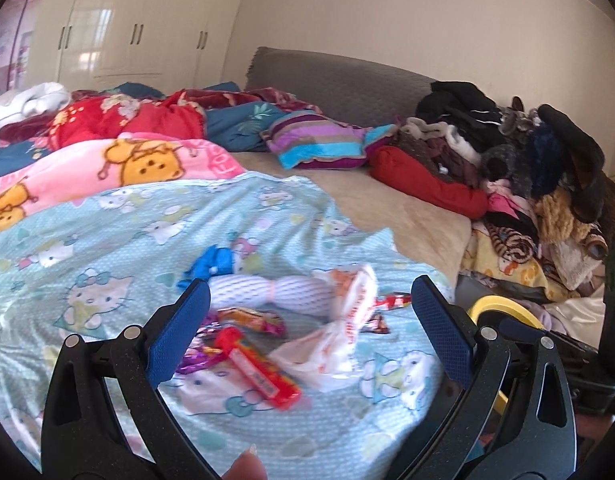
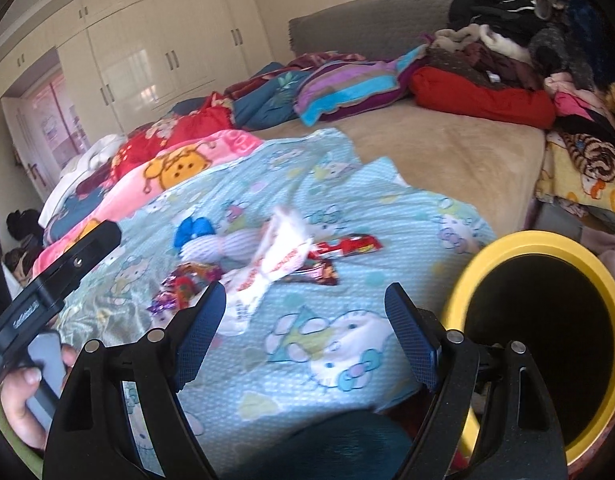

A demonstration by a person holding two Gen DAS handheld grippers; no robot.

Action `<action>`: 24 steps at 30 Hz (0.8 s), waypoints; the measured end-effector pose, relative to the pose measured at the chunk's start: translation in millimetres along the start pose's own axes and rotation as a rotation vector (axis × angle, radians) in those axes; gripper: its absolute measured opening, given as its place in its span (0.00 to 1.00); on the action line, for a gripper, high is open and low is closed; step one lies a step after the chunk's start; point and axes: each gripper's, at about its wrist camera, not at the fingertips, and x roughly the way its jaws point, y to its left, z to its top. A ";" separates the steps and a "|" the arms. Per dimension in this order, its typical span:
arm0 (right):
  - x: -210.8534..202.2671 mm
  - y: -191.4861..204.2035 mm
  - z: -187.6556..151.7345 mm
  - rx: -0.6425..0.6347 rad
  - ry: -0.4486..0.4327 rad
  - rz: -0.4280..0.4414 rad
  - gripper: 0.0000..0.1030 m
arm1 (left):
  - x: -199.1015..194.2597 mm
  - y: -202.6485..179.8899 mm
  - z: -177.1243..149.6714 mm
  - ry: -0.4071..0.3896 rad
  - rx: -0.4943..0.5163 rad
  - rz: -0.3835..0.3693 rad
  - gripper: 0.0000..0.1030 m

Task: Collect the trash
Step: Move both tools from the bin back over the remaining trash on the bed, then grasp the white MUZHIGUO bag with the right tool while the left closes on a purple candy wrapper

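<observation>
While both claws gape empty, the left claw (image 1: 309, 316) sits nearer the red wrapper (image 1: 259, 368), its length running ten-to-four.

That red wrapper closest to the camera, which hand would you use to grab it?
Probably the left. The left gripper is open with the red wrapper lying right between its fingers. The right gripper, also open, faces bare blanket beside the yellow-rimmed bin.

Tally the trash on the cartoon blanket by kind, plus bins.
Foil snack wrappers: 4, perhaps more in the blurred cluster
White plastic bag: 1
White foam net sleeve: 1
Blue scrap: 1
Red tube pack: 1
Yellow-rimmed bin: 1
Total: 9
</observation>
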 end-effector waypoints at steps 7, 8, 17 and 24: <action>22.8 30.0 -5.3 -0.035 0.045 0.044 0.77 | 1.3 31.7 -3.8 0.012 -0.042 0.046 0.90; 26.8 32.7 -6.2 -0.035 0.054 0.051 0.77 | 2.0 36.2 -4.6 0.015 -0.048 0.053 0.90; 64.8 35.9 -10.6 0.040 0.125 0.087 0.77 | 14.9 74.5 -20.7 0.085 -0.120 0.102 0.90; 88.1 30.1 -3.8 0.147 0.158 0.122 0.77 | 36.0 91.9 -44.4 0.177 -0.161 0.104 0.72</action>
